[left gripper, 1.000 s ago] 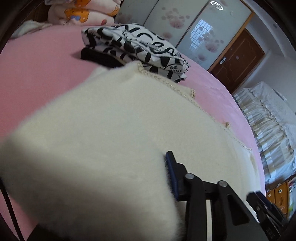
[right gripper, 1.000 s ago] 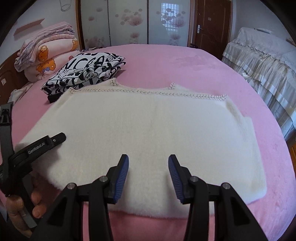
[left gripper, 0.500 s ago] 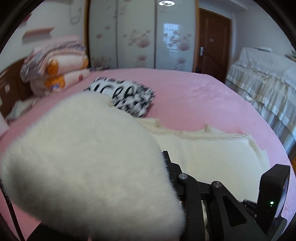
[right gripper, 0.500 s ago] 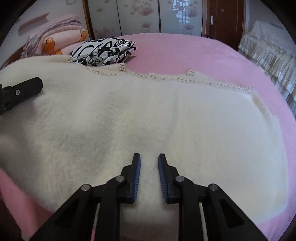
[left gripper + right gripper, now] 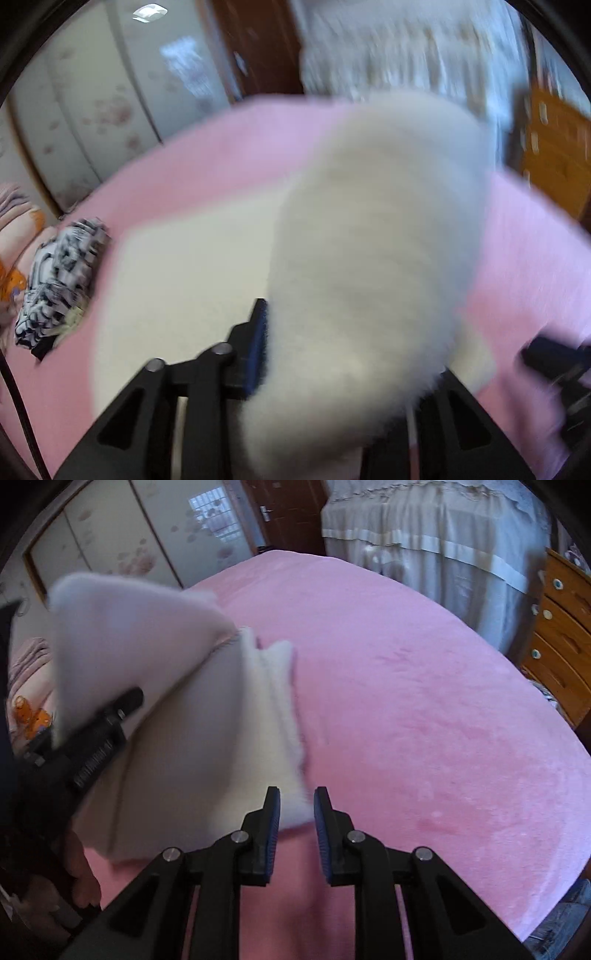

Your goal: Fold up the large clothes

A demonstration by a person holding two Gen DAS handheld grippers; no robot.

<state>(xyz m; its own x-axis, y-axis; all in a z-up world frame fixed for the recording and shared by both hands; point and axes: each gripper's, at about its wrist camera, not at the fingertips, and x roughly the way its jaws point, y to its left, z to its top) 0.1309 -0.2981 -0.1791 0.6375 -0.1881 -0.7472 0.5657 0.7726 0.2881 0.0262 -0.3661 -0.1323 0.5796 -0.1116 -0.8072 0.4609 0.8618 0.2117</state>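
A fluffy cream-white garment (image 5: 207, 738) lies on the pink bed (image 5: 424, 720). In the blurred left wrist view my left gripper (image 5: 332, 350) is shut on a lifted fold of the garment (image 5: 369, 258), which hides its right finger; the rest of the garment (image 5: 177, 266) lies flat below. In the right wrist view my right gripper (image 5: 296, 805) is open, its fingers on either side of the garment's near corner. The left gripper's body (image 5: 85, 749) shows at the left there, carrying the raised fold (image 5: 122, 635).
A folded black-and-white garment (image 5: 59, 277) lies at the bed's left. Stacked quilts (image 5: 29, 701) are at the far left. A white-draped bed (image 5: 436, 542) and a wooden drawer unit (image 5: 557, 635) stand to the right. Wardrobe doors (image 5: 122, 542) are behind.
My left gripper has swung its held fold up and across toward the right. My right gripper has opened and shifted to the garment's right near corner. Both views have turned right.
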